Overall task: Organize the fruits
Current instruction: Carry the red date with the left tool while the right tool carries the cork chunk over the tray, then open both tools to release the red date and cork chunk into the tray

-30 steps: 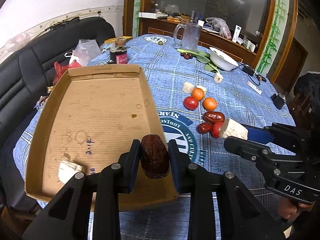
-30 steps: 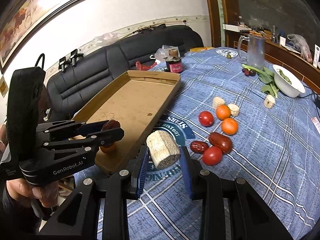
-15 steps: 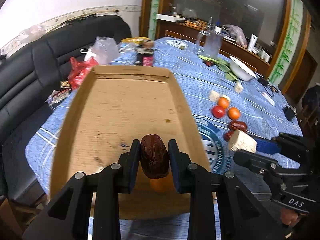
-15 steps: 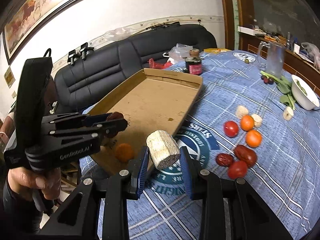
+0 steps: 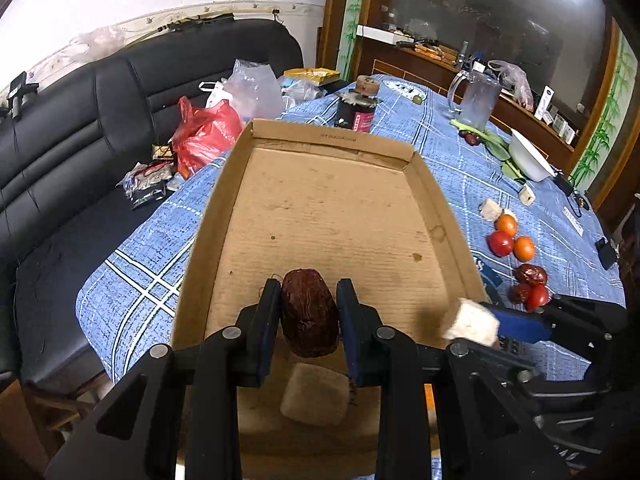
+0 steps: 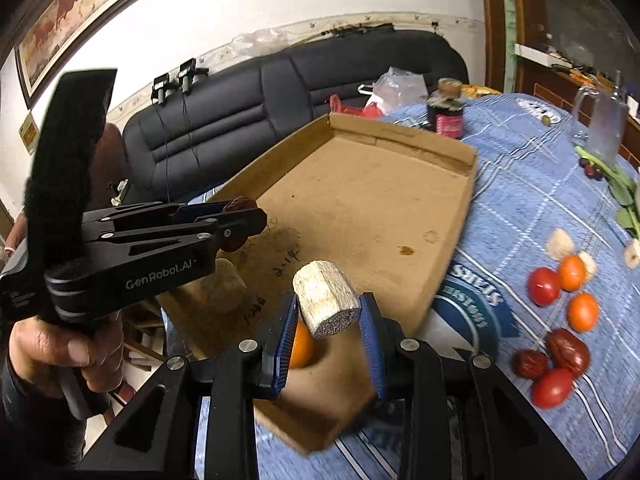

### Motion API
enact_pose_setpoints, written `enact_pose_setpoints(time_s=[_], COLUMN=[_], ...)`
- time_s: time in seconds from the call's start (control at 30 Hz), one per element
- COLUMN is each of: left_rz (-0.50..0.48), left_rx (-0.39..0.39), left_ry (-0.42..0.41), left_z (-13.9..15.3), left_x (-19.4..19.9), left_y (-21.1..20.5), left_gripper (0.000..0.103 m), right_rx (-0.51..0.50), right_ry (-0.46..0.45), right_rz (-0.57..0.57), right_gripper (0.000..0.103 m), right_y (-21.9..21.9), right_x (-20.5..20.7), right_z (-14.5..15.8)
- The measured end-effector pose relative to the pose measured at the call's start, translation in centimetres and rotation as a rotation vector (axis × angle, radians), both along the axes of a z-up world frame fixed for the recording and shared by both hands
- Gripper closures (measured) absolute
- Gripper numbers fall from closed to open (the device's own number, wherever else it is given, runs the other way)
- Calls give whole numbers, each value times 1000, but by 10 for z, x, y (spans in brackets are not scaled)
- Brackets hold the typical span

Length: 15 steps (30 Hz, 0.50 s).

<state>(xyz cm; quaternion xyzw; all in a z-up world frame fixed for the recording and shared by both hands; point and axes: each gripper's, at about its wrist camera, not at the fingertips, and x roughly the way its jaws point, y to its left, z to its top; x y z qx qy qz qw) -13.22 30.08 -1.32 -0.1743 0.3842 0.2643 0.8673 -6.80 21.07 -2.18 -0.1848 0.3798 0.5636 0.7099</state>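
Observation:
My left gripper (image 5: 309, 316) is shut on a dark red date (image 5: 309, 312) and holds it above the near end of the cardboard tray (image 5: 332, 216). My right gripper (image 6: 329, 316) is shut on a pale sugarcane chunk (image 6: 326, 298) over the tray's near right corner (image 6: 360, 208); the chunk also shows in the left wrist view (image 5: 472, 322). A second pale chunk (image 5: 314, 394) and an orange (image 6: 301, 346) lie in the tray. Tomatoes (image 6: 543, 286), oranges (image 6: 582, 312) and dates (image 6: 567, 346) lie on the blue tablecloth to the right.
A dark jar (image 5: 355, 110) stands behind the tray. A glass mug (image 5: 476, 98), a white bowl (image 5: 528, 156) and greens sit at the far right. Plastic bags (image 5: 206, 132) lie on the black sofa (image 5: 80, 128) to the left.
Both grippers have moved left and over the tray's near end, each still holding its piece. The pale chunk in the tray now sits under my left gripper.

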Motion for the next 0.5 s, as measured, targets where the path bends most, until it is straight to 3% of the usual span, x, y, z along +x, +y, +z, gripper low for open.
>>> enact_pose_setpoints(time_s=[0.5], left_rz=[-24], left_rx=[-27], left_ry=[82], left_z=[-25], left_x=[13], left_y=[5], left_gripper=[77], right_rx=[-58], right_ry=[18], right_rz=[19], right_gripper=[69], right_y=[23], right_x=[8], right_z=[-26])
